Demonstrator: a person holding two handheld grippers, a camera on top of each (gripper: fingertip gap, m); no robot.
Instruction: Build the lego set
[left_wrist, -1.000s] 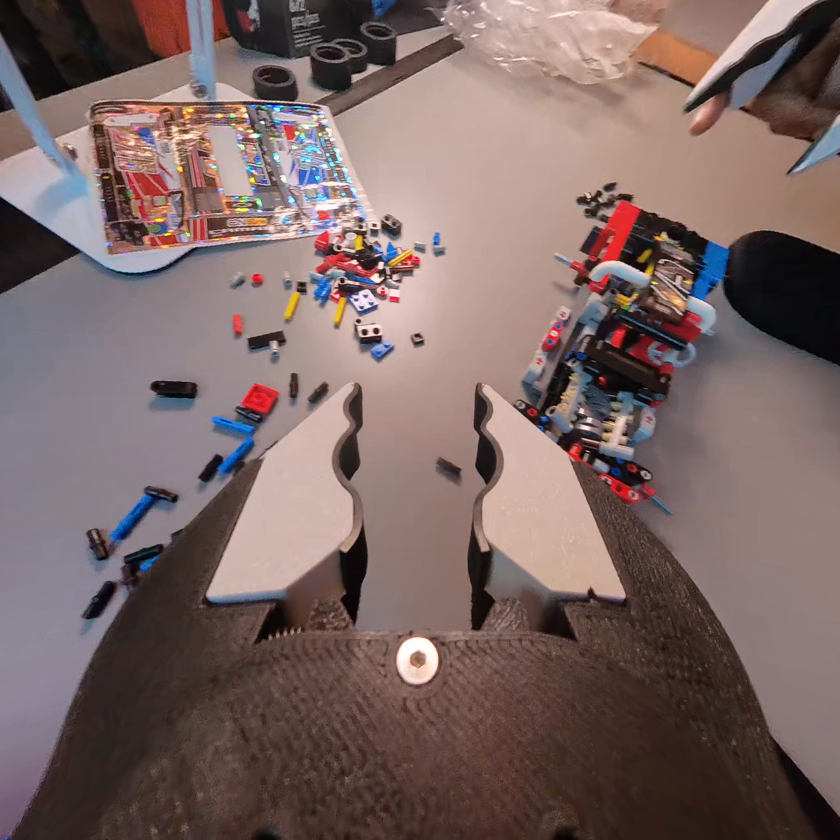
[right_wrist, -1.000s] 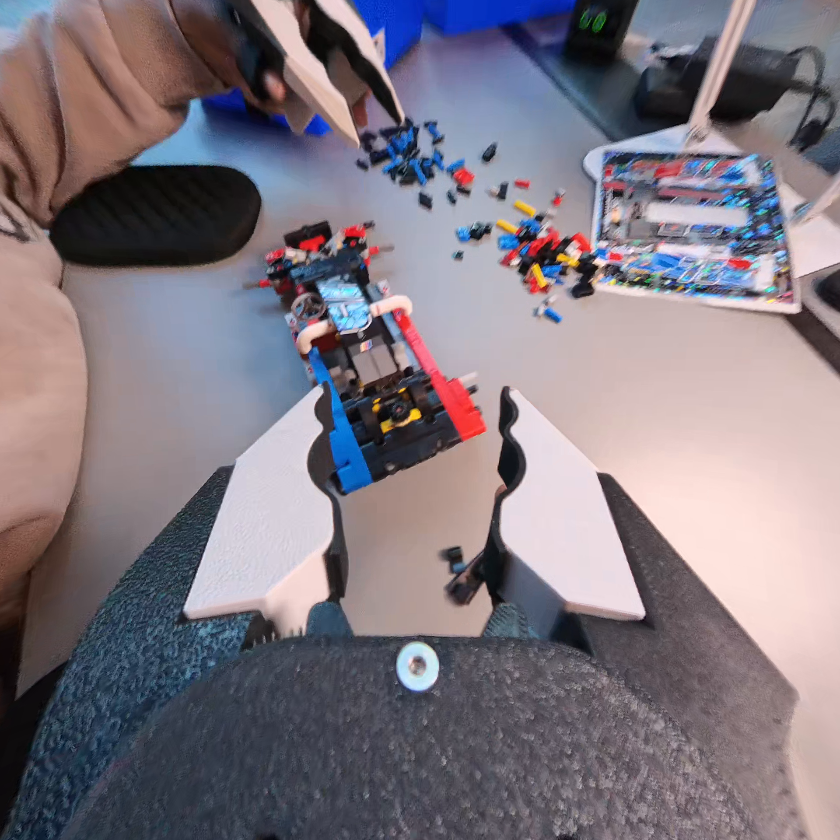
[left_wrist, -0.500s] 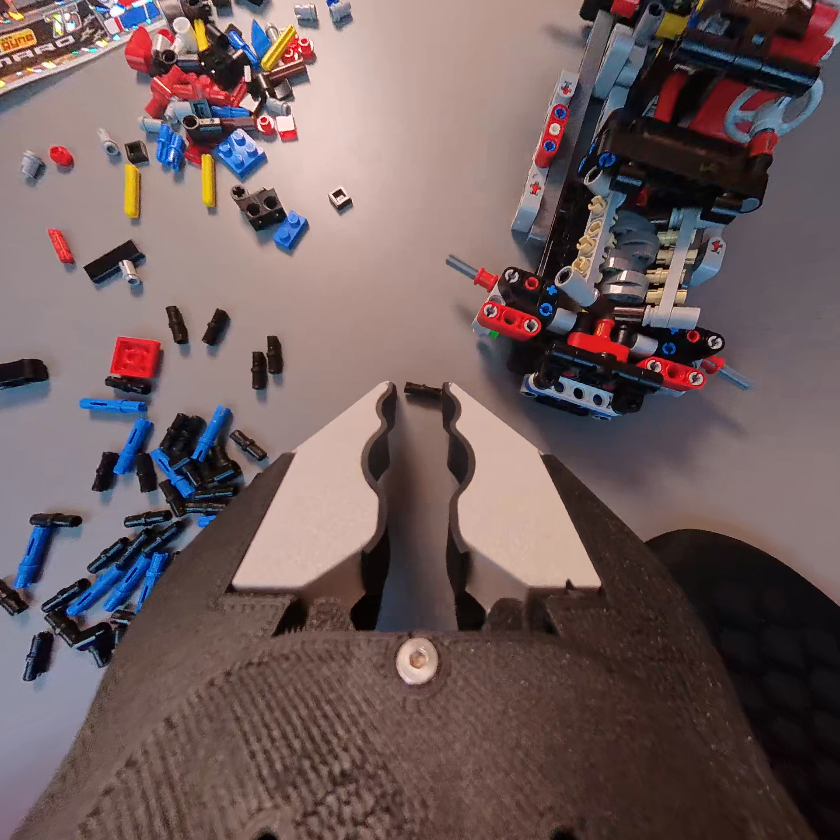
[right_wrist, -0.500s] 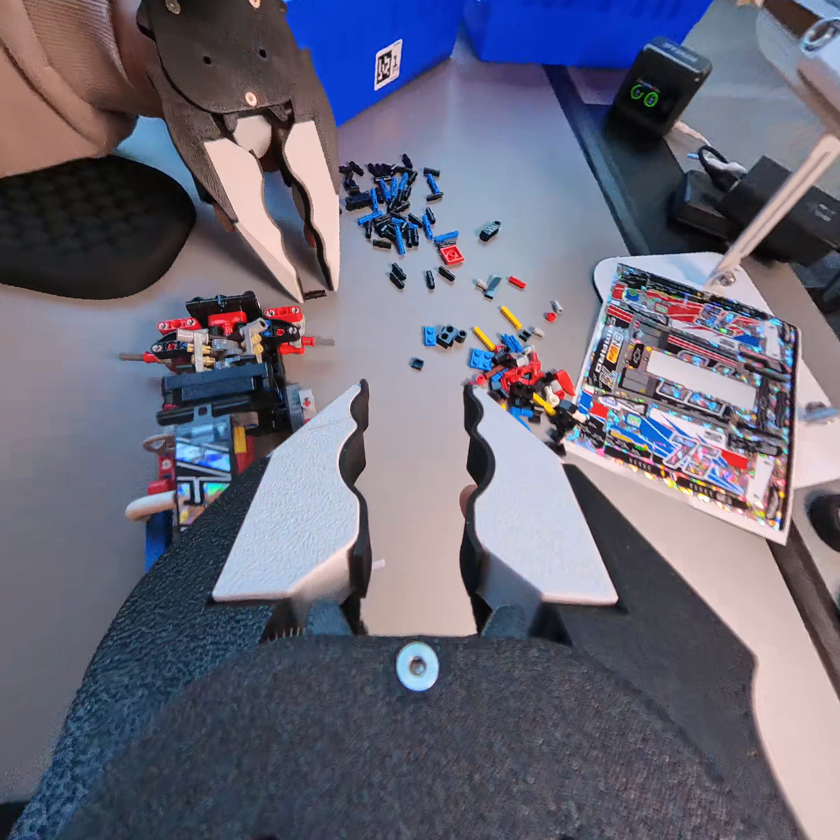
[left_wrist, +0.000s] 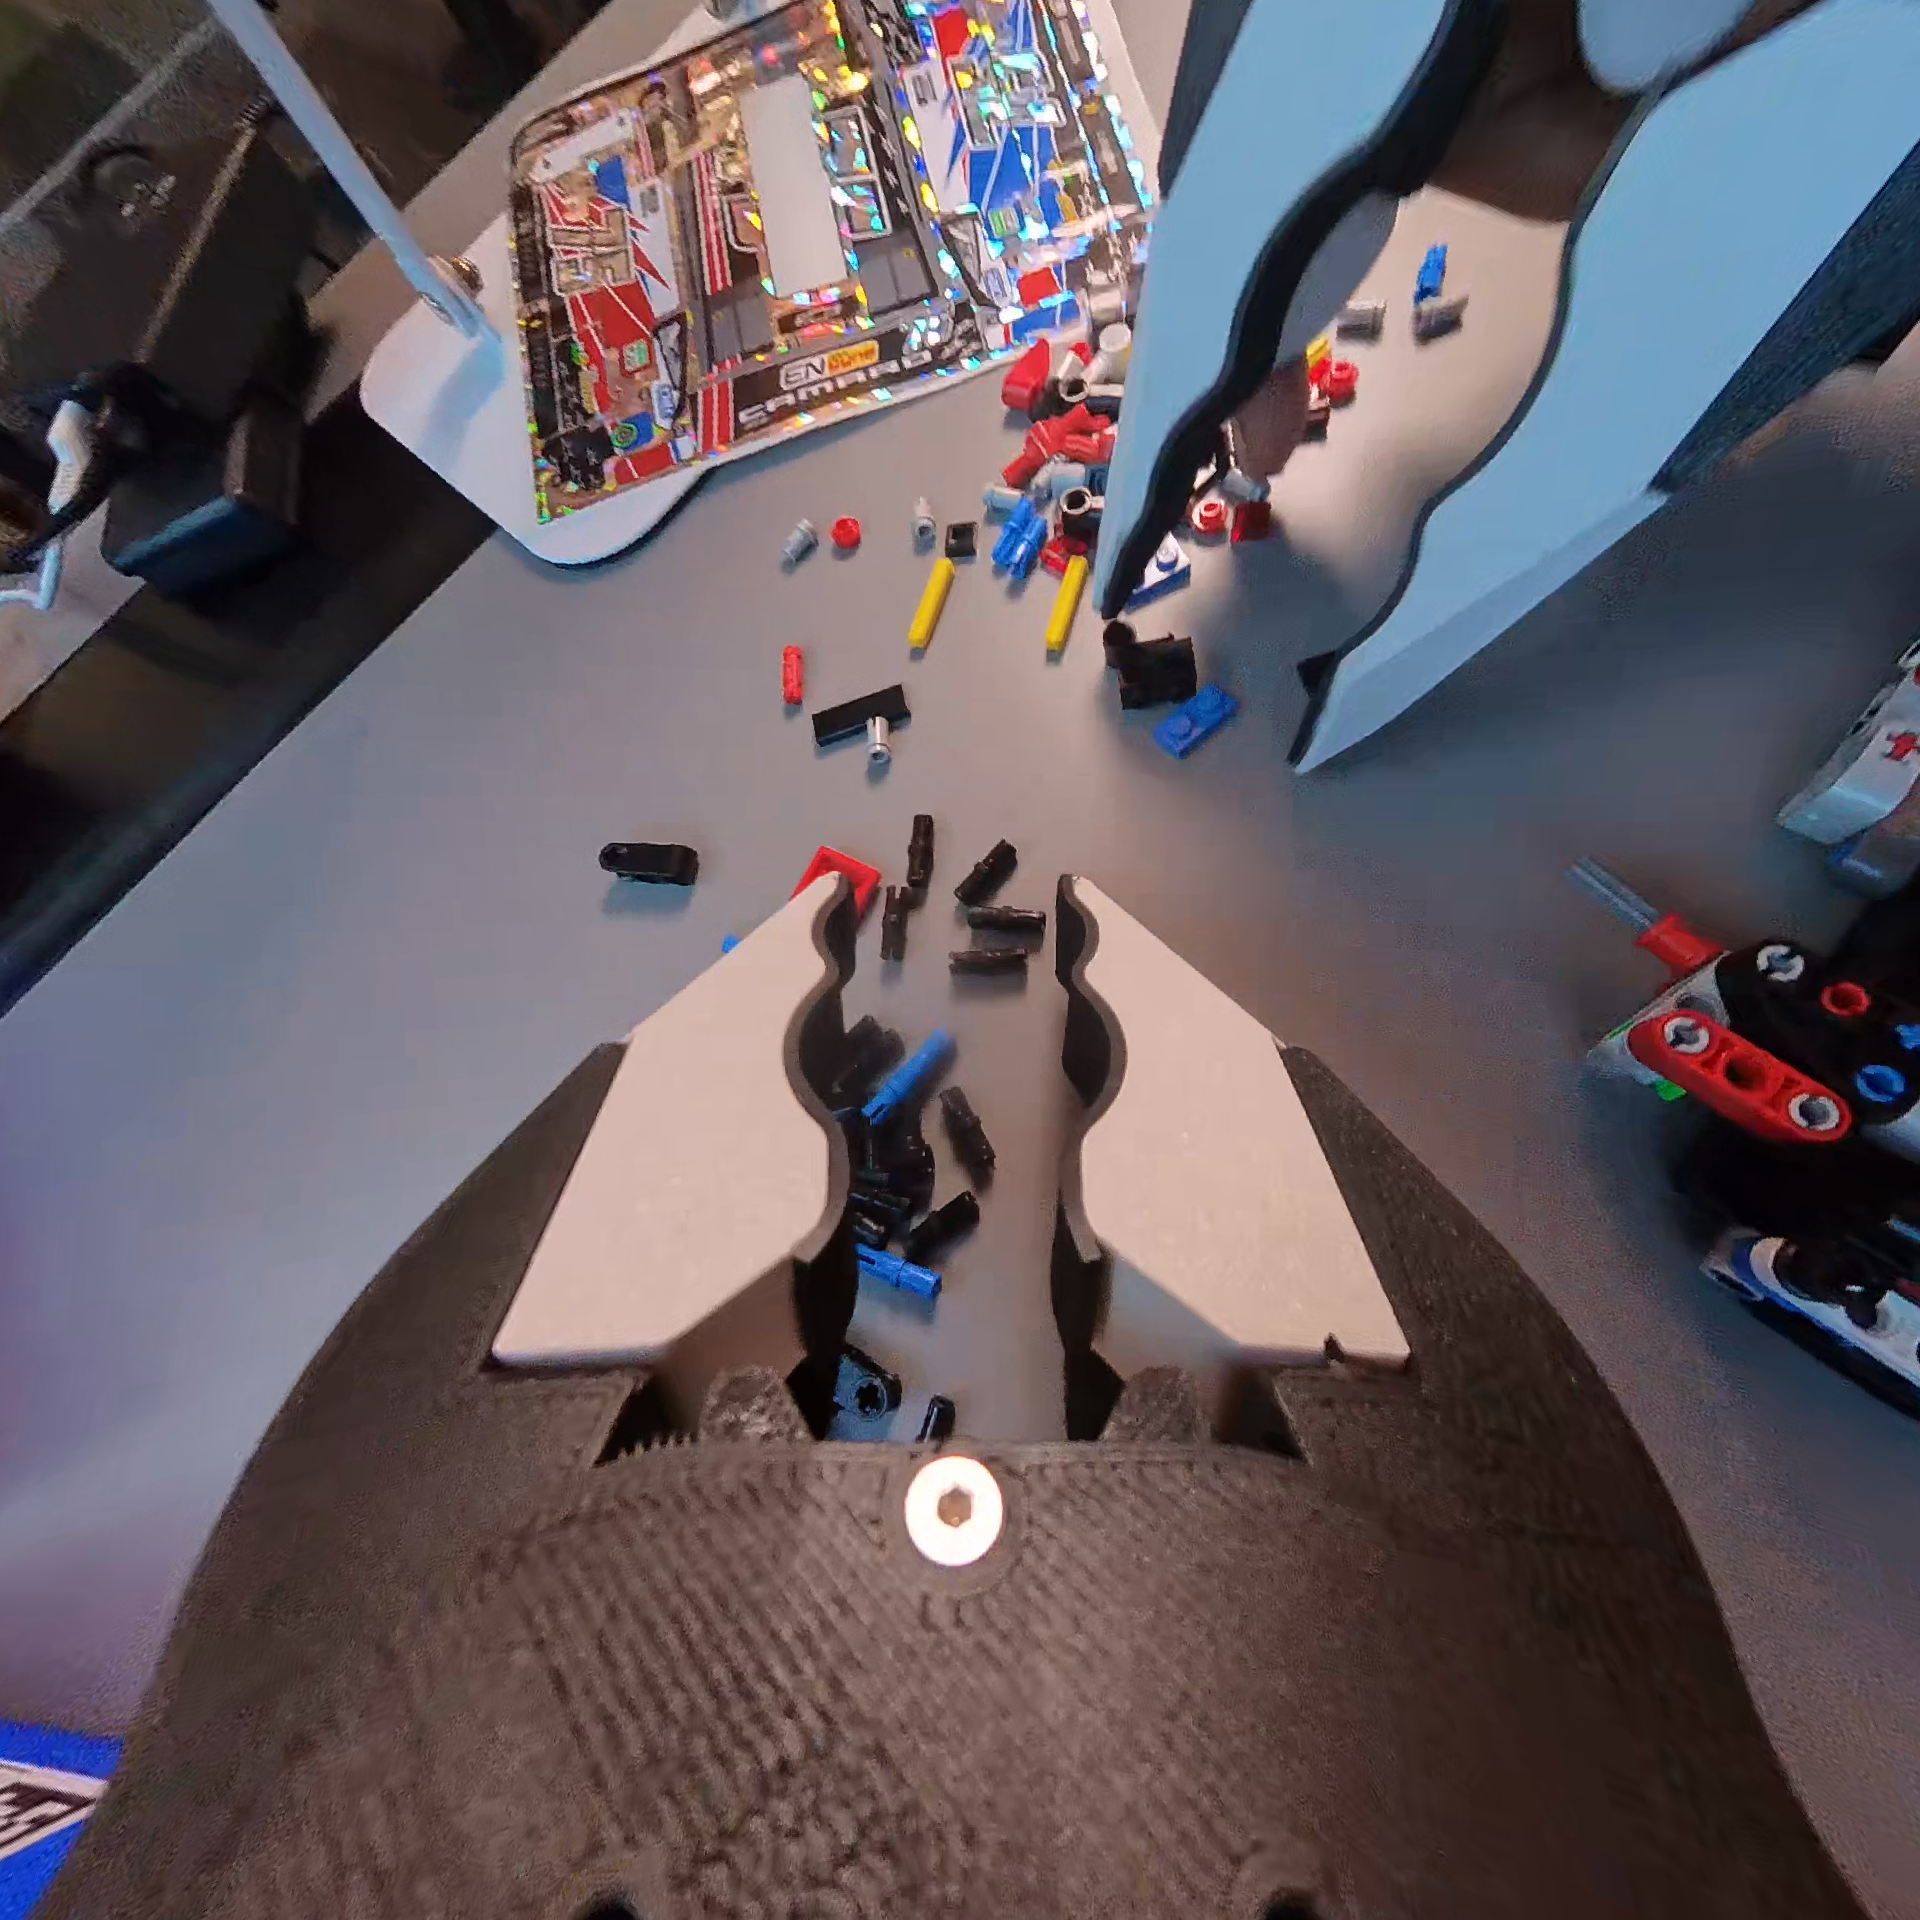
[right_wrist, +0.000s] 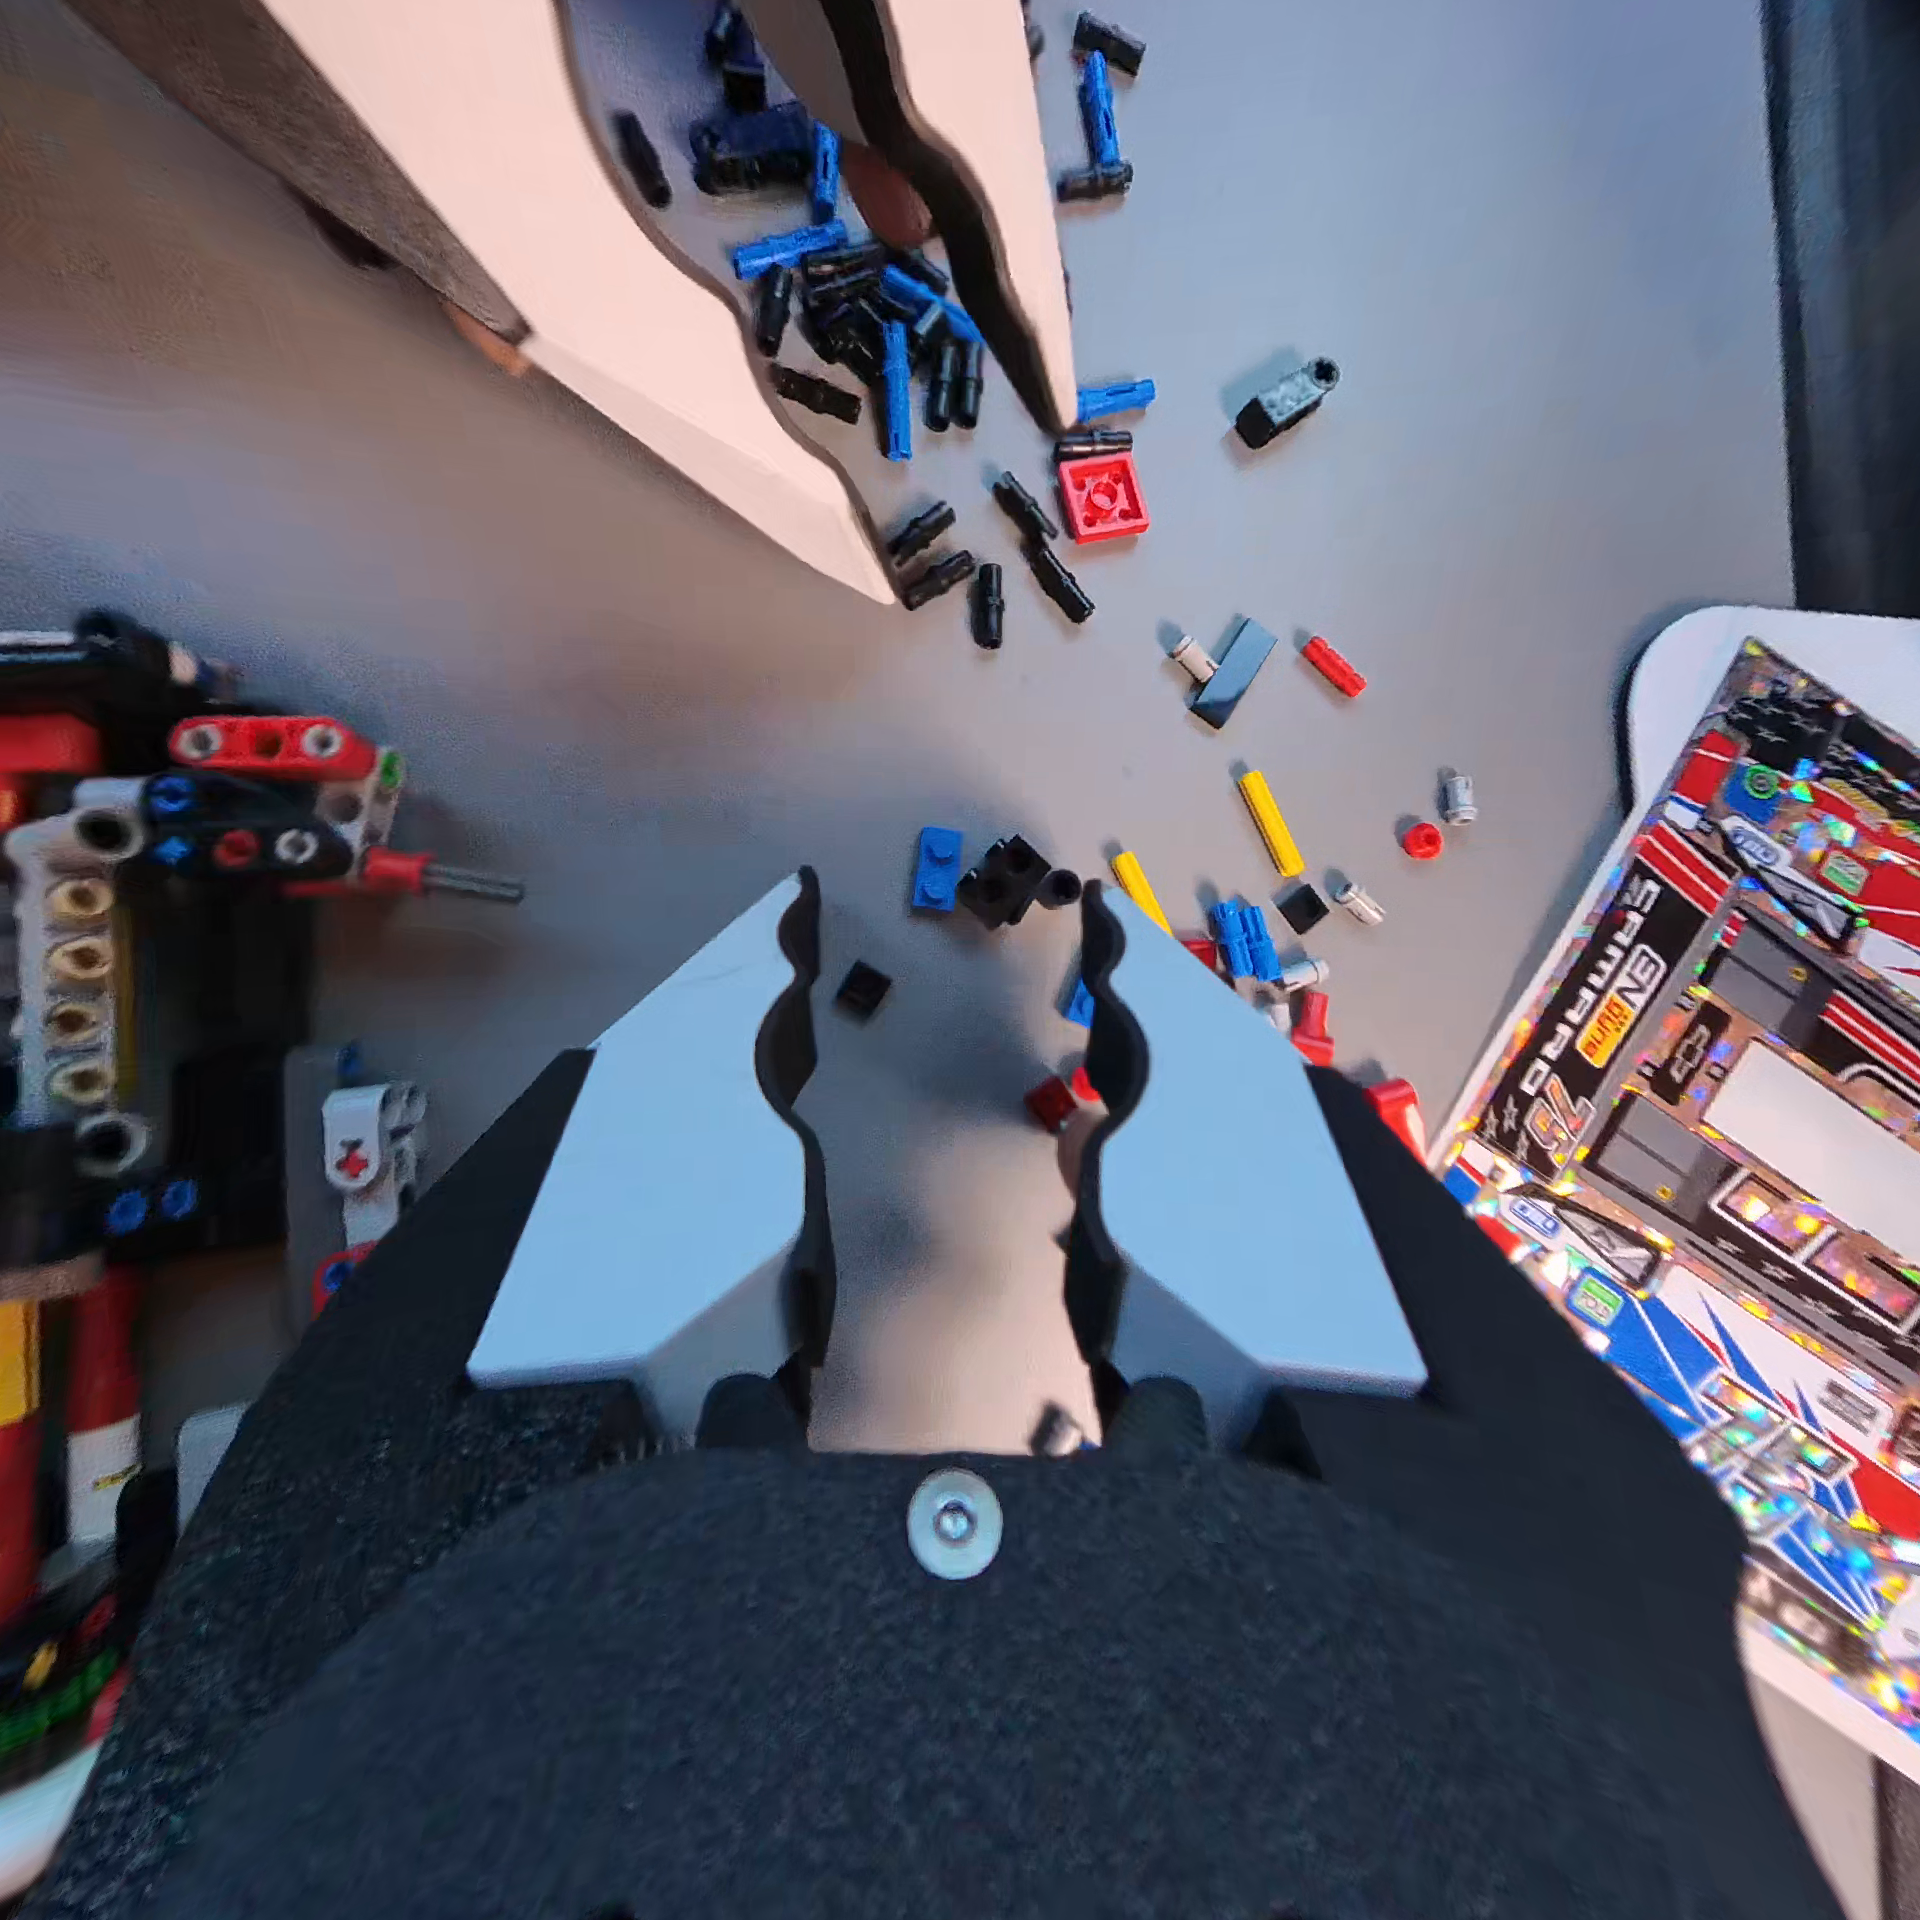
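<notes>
My left gripper (left_wrist: 956, 894) is open and empty, low over a pile of black and blue pins (left_wrist: 904, 1143) on the grey table. A red square plate (left_wrist: 850, 871) lies by its left fingertip. My right gripper (right_wrist: 948, 883) is open and empty, tips down beside a black two-stud brick (right_wrist: 1003, 878) and a blue plate (right_wrist: 935, 868). The two grippers face each other closely: the right gripper shows in the left wrist view (left_wrist: 1210, 686), the left gripper in the right wrist view (right_wrist: 971, 509). The part-built car chassis (right_wrist: 125, 935) lies left of the right gripper and also shows in the left wrist view (left_wrist: 1766, 1070).
A shiny sticker sheet (right_wrist: 1714, 1143) lies on a white stand base (left_wrist: 457, 416) to the right gripper's right. A mixed pile of red, blue, yellow and grey parts (left_wrist: 1049, 468) lies beside it. Yellow axles (right_wrist: 1270, 821) and small loose parts are scattered between the piles. One gripper's finger ends stand about 7 cm off the other's.
My left gripper has moved from the end of the chassis to the pin pile and opened wider. My right gripper has come down low to the loose parts by the black brick.
</notes>
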